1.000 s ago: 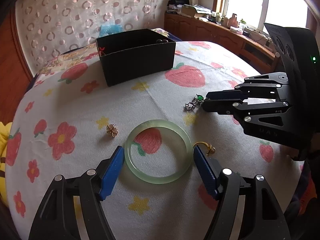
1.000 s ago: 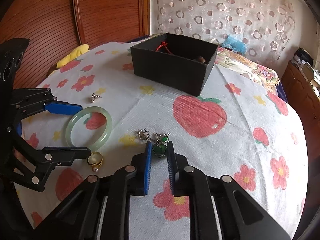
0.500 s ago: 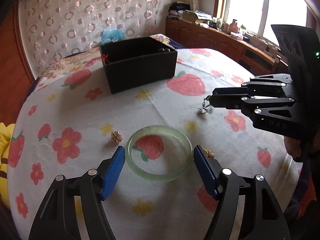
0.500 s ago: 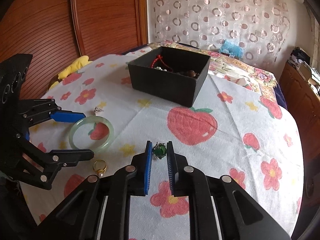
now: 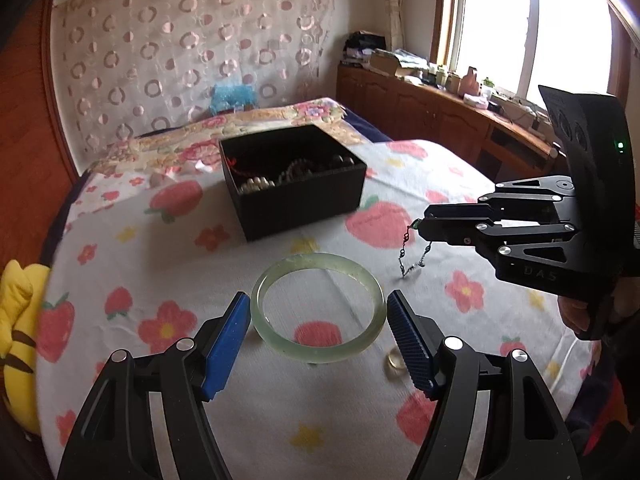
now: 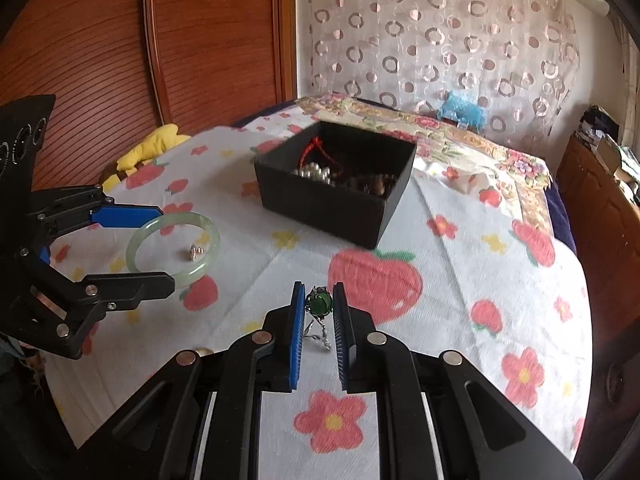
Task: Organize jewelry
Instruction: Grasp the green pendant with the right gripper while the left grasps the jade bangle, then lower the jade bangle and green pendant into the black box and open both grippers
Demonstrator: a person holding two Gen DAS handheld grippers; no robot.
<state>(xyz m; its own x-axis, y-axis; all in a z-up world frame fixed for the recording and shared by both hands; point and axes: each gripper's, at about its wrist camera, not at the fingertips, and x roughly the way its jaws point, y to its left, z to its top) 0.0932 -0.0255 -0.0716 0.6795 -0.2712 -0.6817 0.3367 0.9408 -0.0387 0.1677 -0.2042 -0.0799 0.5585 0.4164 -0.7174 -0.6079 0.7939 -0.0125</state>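
While my left gripper (image 5: 318,334) clamps the smooth, translucent jade bangle (image 5: 318,306) between ribbed blue pads, my right gripper (image 6: 316,306) pinches a round green pendant (image 6: 318,305) with dangling wire chain. Both have risen off the strawberry-print cloth (image 6: 460,264) since a second ago, short of the matte black box (image 6: 334,178) near its far edge.

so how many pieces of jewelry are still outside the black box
4: the jade bangle in the left claw, a green pendant in the right claw, a gold ring and a small earring on the cloth. More may be hidden.
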